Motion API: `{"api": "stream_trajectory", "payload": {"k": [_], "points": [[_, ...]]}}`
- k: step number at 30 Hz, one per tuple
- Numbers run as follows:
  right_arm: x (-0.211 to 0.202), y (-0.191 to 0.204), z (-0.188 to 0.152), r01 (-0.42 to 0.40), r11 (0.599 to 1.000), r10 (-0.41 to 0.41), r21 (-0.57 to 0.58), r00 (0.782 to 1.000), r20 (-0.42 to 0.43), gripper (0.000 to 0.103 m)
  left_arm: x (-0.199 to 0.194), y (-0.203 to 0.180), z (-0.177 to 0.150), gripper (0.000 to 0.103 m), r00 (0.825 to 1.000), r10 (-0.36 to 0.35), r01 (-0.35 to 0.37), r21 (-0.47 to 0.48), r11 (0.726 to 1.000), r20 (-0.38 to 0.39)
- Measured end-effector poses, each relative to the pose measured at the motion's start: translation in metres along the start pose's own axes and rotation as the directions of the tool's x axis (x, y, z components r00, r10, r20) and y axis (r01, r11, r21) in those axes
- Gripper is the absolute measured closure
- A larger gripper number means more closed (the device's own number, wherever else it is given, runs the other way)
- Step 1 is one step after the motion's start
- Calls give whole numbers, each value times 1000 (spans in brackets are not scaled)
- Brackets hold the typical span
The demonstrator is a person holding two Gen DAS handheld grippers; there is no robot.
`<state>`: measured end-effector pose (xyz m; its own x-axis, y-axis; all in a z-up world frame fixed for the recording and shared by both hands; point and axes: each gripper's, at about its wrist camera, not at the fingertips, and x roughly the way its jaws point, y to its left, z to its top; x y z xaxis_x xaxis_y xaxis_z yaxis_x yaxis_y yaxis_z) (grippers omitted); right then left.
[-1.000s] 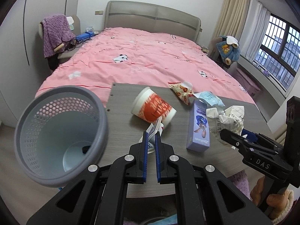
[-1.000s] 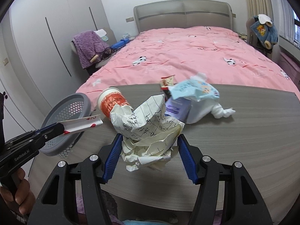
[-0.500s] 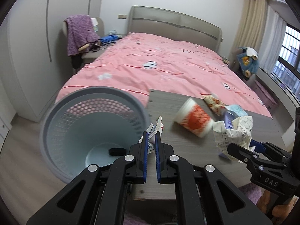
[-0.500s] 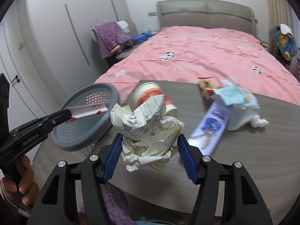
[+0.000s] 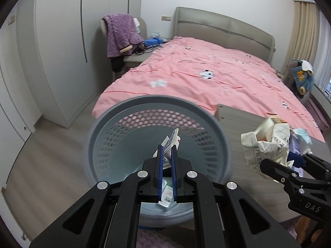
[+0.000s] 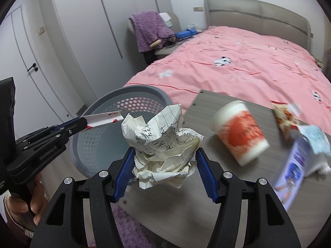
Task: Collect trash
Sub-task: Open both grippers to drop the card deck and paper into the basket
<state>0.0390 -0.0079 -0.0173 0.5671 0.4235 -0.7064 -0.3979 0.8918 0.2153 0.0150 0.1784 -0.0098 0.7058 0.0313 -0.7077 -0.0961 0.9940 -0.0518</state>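
Left gripper (image 5: 167, 147) clamps folded wrapper (image 5: 170, 142) above grey basket (image 5: 217, 132) opening. Right gripper (image 6: 163, 155) grips crumpled paper ball (image 6: 161, 142) above table (image 6: 206, 202) edge, beside basket. Cup (image 6: 241, 131) lies on table.

Open basket mouth (image 5: 157, 103) beside table edge (image 5: 233, 111)

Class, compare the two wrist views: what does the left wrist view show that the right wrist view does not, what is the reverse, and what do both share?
Only the left wrist view looks down into the grey basket, showing trash on its floor, and a chair with a blue garment. Only the right wrist view shows the red-and-white cup lying on the table, and a door handle. Both show the left hand-held gripper pinching a paper scrap, the right hand-held gripper clamping crumpled paper, and the pink bed.
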Motion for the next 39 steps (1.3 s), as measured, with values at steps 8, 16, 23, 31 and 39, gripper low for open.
{"api": "stream_trajectory", "payload": {"k": [8,16,23,31,39], "points": [[34,24,22,-50,997,48,-50,998,-33,44,20,25,3,96,998,60,-62,-34,998,-36],[60,32,31,-77,995,72,-61,994,-86,43,30,37,8,96,996,78,-81,-47,996,-46],[67,36,39,-74,995,68,-63,993,-92,42,36,37,9,95,995,79,-82,-45,996,-60],[62,33,42,-79,995,75,-55,995,-64,30,29,39,10,58,994,105,-107,-44,993,-36],[60,27,39,-63,997,61,-34,996,-63,30,30,46,9,53,991,124,-127,-65,990,-56]]}}
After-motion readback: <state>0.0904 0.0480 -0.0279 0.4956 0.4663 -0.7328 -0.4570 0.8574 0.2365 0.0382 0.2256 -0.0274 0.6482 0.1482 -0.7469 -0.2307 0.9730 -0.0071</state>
